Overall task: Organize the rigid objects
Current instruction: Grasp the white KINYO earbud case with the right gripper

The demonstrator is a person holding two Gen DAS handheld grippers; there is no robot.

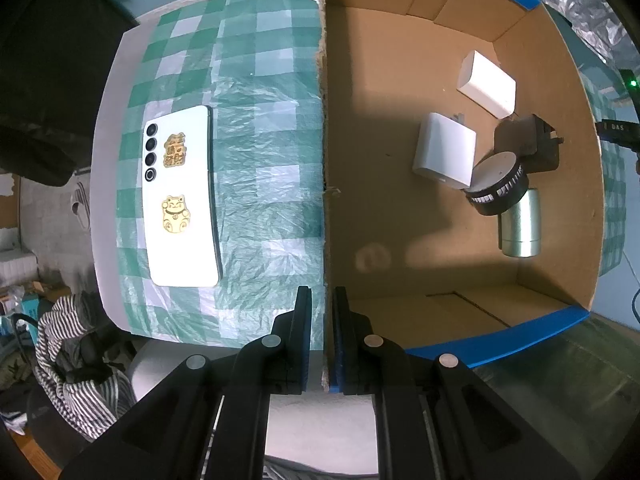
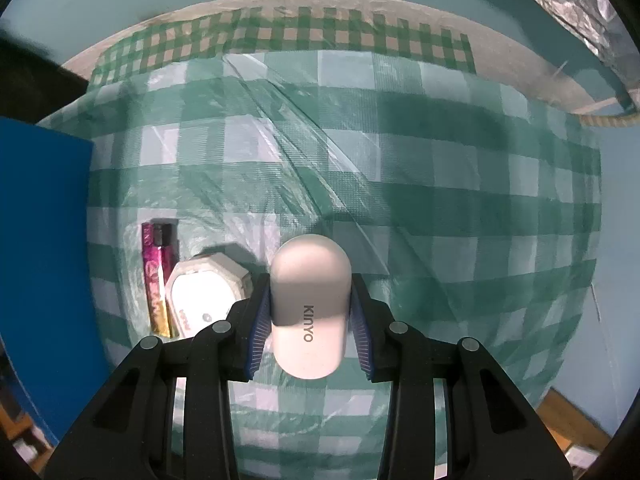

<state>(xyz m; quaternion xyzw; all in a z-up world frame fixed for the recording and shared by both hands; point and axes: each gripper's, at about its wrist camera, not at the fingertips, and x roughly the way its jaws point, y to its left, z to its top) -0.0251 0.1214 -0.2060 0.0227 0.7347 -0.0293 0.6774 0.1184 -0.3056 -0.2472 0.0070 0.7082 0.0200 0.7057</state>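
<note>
Smooth white plastic forms the KINYO capsule-shaped case point(image 2: 308, 312), which sits between the blue pads of the right hand-held gripper point(image 2: 309, 322) over the green checked desk point(image 2: 440, 200); the pads bear on its two long flat sides at mid-length, the correct hold because the rounded ends would slip out. It is judged rigid, light and slick, so moderate pressure suffices. The left hand-held gripper point(image 1: 322, 340) is pinched on the raw edge of the cardboard box point(image 1: 400, 200), steadying it; a white phone point(image 1: 180, 200) lies outside on the desk.
</note>
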